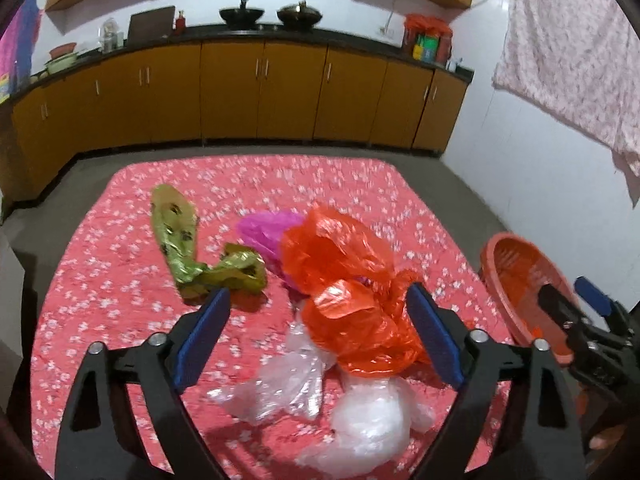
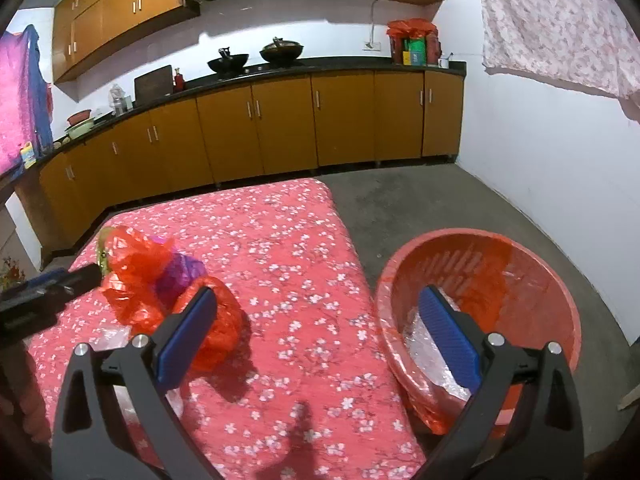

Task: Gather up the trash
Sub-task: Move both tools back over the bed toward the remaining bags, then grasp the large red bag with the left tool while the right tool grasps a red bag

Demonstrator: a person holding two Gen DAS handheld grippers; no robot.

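A heap of crumpled orange plastic bags (image 1: 344, 264) lies on the table's red floral cloth (image 1: 120, 320). A magenta bag (image 1: 264, 228) sits behind the heap and two clear plastic bags (image 1: 288, 376) in front. Two green-gold foil wrappers (image 1: 176, 232) lie to the left. My left gripper (image 1: 320, 290) is open around the near orange bag, which brushes its right pad. My right gripper (image 2: 319, 291) is open and empty, straddling the table's right edge and the red basket (image 2: 520, 264), which holds clear plastic (image 2: 414, 338). In the left wrist view the right gripper (image 1: 568, 290) is over the basket (image 1: 516, 264).
The grey floor (image 2: 420, 208) runs between the table and brown kitchen cabinets (image 2: 280, 128). Woks (image 2: 280, 52) stand on the dark counter. A white wall (image 2: 540, 160) with a hanging floral cloth (image 2: 552, 20) stands to the right. The left gripper (image 2: 76, 276) shows at the left edge of the right wrist view.
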